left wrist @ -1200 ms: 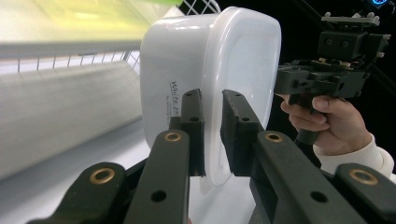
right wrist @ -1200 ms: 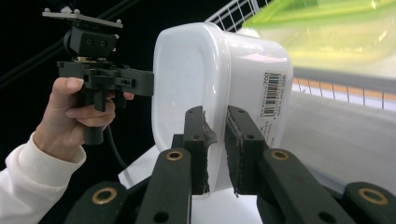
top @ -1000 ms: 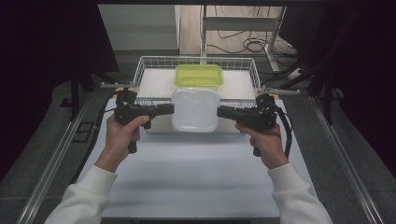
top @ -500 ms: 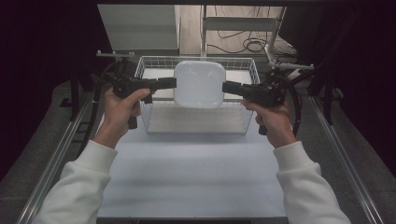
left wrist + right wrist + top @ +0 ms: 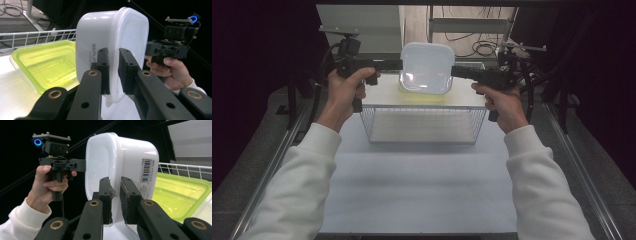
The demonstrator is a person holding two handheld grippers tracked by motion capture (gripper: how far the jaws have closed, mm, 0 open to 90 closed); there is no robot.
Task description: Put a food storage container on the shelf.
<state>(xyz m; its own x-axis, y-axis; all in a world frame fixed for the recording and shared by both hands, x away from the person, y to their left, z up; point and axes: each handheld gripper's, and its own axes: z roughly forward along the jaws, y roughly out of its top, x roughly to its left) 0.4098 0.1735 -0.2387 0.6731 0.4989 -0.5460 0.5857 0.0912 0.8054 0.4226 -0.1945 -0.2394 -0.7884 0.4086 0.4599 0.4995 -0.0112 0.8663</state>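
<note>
We hold the white lidded plastic container (image 5: 427,68) aloft between both grippers — left gripper (image 5: 113,72) and right gripper (image 5: 115,195) each clamp an opposite rim — directly above the green-lidded tub (image 5: 47,65) in the wire basket (image 5: 424,127).

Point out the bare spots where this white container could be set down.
Bare white tabletop lies between the sleeves, in front of the wire basket. The basket's near half looks bare too. Its far end is crowded: the green-lidded container sits there, under the raised white container.
</note>
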